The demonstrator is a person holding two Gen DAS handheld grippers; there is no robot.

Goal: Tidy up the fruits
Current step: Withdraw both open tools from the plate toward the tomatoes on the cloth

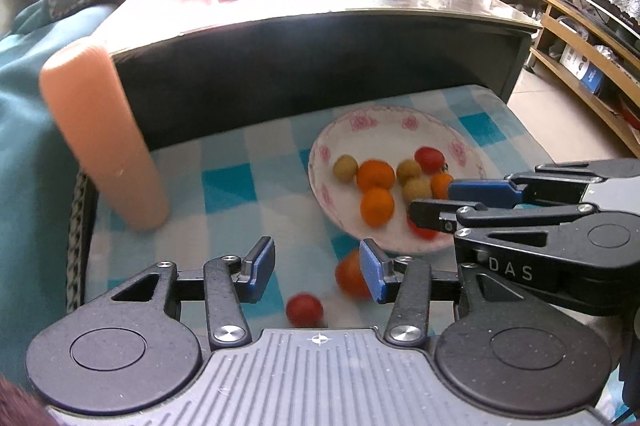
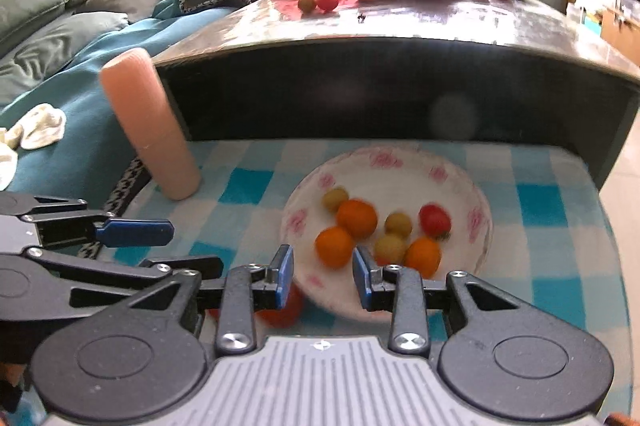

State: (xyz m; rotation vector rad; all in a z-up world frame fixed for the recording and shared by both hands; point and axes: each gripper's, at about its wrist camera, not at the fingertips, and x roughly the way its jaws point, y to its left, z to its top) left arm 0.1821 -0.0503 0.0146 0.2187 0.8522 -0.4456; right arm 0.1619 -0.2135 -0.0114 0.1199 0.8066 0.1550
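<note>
Now both claws, left claw (image 1: 317, 270) and right claw (image 2: 322, 276), hover spread empty beside the plate (image 2: 476, 193).

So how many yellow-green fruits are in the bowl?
3: a far-left fruit, a mid-bowl fruit, and one just nearer, all in the bowl. Others may hide behind the right gripper.

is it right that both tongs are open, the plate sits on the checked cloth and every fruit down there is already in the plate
Not quite. Both tongs, left and right, are open and the plate sits on the checked cloth, but the left wrist view shows a red fruit and an orange one on the cloth outside the plate.
</note>
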